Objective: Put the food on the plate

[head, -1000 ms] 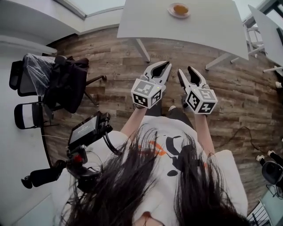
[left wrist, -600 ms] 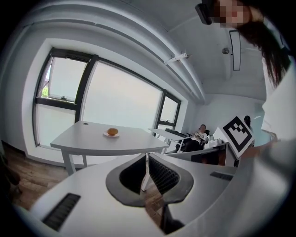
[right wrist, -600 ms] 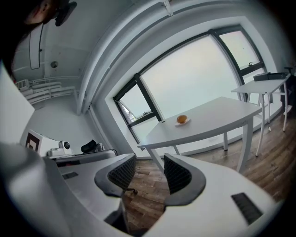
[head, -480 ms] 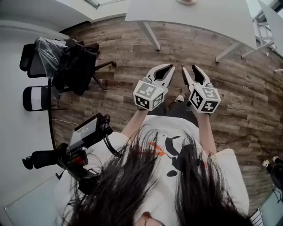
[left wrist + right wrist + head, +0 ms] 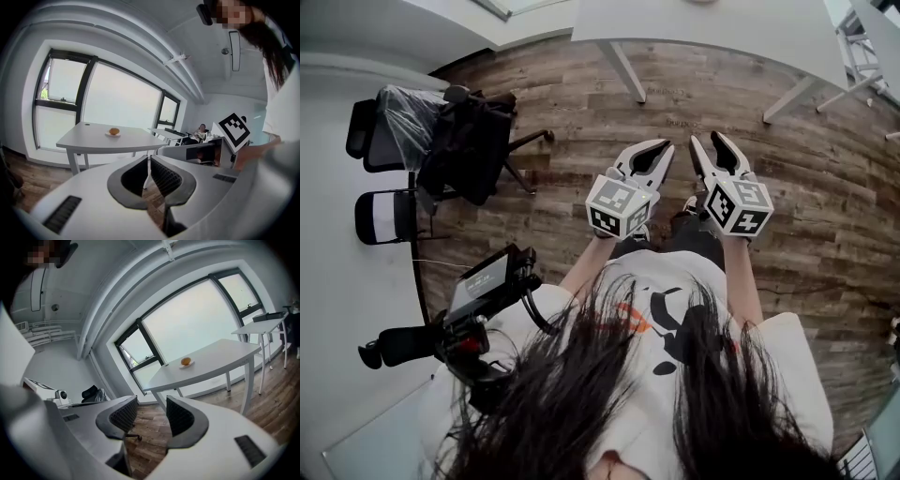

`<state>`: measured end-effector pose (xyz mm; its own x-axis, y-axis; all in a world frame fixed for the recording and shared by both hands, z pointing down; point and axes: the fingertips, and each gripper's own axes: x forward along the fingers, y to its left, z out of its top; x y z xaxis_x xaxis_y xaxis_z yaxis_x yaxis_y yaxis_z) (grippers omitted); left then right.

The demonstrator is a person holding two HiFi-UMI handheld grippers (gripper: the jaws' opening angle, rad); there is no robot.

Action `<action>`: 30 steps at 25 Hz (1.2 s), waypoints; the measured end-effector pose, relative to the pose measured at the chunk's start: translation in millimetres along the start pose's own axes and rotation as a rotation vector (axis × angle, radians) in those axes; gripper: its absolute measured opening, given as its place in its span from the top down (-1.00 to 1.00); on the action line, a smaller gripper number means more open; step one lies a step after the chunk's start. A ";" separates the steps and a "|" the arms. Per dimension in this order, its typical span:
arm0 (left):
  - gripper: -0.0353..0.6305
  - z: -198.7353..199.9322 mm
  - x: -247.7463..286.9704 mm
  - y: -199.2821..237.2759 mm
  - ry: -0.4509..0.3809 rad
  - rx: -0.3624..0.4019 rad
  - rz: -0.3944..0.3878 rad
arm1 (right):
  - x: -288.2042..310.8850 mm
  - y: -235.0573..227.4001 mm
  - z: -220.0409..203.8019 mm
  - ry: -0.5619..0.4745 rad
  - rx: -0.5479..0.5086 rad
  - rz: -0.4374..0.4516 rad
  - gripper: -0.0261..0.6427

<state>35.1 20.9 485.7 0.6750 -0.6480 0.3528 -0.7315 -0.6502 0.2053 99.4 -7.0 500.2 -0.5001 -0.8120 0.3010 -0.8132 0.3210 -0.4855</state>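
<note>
The food [image 5: 114,131] is a round orange-brown piece on a small plate [image 5: 114,134], out on a white table [image 5: 93,140] well ahead of me. In the right gripper view the food [image 5: 186,361] sits on the same table [image 5: 211,364]. Both grippers are held side by side over the wooden floor, far short of the table. My left gripper [image 5: 666,145] [image 5: 149,159] is shut and empty. My right gripper [image 5: 707,139] [image 5: 152,401] has its jaws a little apart with nothing between them. In the head view only the table's near edge [image 5: 703,23] shows.
To my left stand a chair draped with a black jacket [image 5: 469,141], a plastic-covered chair [image 5: 398,122] and another chair [image 5: 380,216]. A camera rig [image 5: 483,291] hangs at my left side. More white tables [image 5: 872,37] are at the right. A seated person [image 5: 201,132] is far off.
The table has slid up to the top edge of the head view and the plate has left it. Both grippers stay side by side, shifted slightly right, with their jaws unchanged.
</note>
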 end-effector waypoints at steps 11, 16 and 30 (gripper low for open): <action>0.87 -23.9 -100.2 3.3 -0.037 0.032 -0.095 | -40.0 93.3 -49.1 -0.049 -0.016 -0.085 0.32; 0.87 -36.1 -138.3 0.2 -0.054 0.040 -0.133 | -59.6 130.4 -76.9 -0.055 -0.021 -0.116 0.32; 0.87 -40.8 -193.0 -13.0 -0.116 0.060 -0.188 | -89.8 185.7 -109.6 -0.058 -0.067 -0.141 0.32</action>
<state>-89.5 170.6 452.2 0.8083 -0.5519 0.2052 -0.5867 -0.7842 0.2019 -39.3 179.0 472.9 -0.3627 -0.8777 0.3132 -0.8932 0.2317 -0.3853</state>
